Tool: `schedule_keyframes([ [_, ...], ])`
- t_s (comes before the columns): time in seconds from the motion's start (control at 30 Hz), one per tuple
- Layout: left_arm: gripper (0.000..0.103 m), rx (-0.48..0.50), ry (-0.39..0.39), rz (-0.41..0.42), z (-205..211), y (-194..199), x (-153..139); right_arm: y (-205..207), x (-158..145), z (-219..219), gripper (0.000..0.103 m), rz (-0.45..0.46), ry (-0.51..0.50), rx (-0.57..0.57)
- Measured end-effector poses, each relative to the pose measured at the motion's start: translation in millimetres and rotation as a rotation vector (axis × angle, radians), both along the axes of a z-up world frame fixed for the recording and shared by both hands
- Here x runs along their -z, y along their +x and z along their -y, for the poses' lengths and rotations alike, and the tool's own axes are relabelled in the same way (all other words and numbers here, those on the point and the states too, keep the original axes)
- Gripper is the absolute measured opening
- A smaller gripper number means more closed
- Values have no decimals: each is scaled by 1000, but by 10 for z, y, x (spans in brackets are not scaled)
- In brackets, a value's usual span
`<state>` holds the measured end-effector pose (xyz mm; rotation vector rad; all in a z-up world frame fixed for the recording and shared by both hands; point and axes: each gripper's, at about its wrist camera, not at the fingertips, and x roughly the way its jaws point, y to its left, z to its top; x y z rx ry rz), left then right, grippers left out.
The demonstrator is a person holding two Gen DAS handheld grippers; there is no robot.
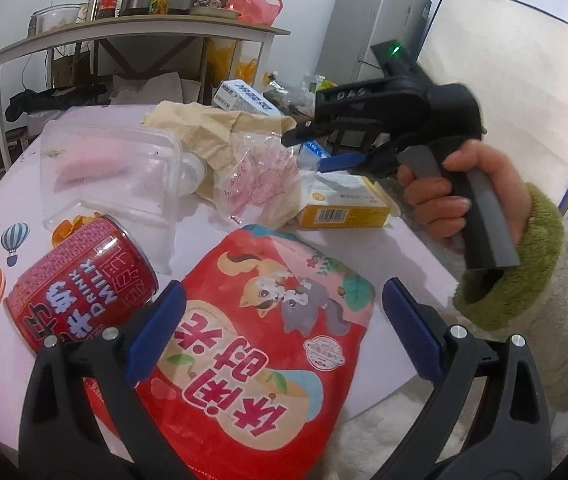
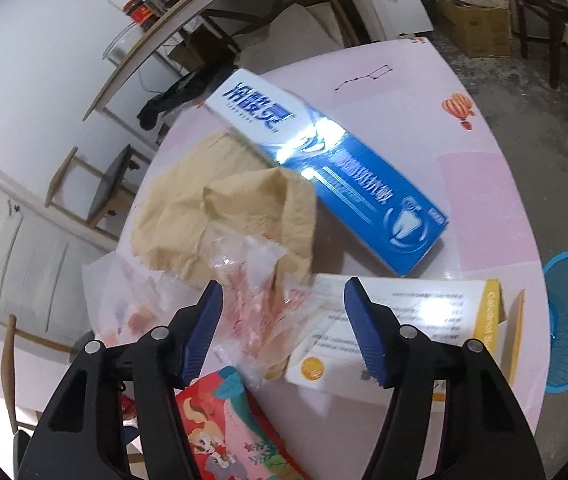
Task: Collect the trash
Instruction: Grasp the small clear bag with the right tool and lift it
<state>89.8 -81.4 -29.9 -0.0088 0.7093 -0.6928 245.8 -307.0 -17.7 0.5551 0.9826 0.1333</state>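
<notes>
Several pieces of litter across a pink tabletop (image 1: 404,248): red snack bag (image 1: 259,344), glossy, soft, likely light, best pinched at a flat edge, lying between the spread fingers of the left gripper (image 1: 279,332), untouched. Beside it, tipped red milk-drink can (image 1: 79,280), rigid and prone to roll. Further out, crinkled clear wrapper (image 2: 251,296) under the right gripper (image 2: 284,328), jaws apart, empty. Beyond, yellow carton (image 2: 424,332), blue toothpaste box (image 2: 332,172), crumpled tan paper (image 2: 211,216), clear plastic tub (image 1: 111,168).
</notes>
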Motion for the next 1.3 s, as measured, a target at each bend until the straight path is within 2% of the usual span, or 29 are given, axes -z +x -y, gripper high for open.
schedule_keyframes([
  [0.13, 94, 11, 7, 0, 45, -2, 34, -95, -5, -9, 51, 16, 67, -29],
  [0.2, 94, 17, 10, 5, 65, -6, 42, -118, 3, -5, 48, 23, 90, -31],
  [0.3, 94, 18, 15, 9, 86, -6, 56, -120, 50, -6, 38, 16, 102, -28],
  [0.43, 94, 11, 22, 27, 95, -26, 41, -122, 113, -8, 14, 7, 146, -19],
  [0.53, 94, 1, 31, 54, 99, -50, 18, -150, 79, 5, 6, 31, 189, -15],
  [0.63, 94, -7, 33, 67, 85, -85, 4, -219, -26, 22, 5, 71, 214, -17],
  [0.8, 94, -24, 51, 68, 48, -126, 25, -424, -365, 125, 5, 175, 238, -21],
  [0.93, 92, -27, 28, 76, -16, -183, -43, -611, -540, 240, 5, 216, 276, -36],
  [1.07, 85, -33, -26, 57, -146, -213, -105, -779, -565, 310, 5, 201, 340, -67],
  [1.3, 70, -23, -79, 5, -254, -202, -150, -990, -409, 281, 5, 139, 450, -119],
])
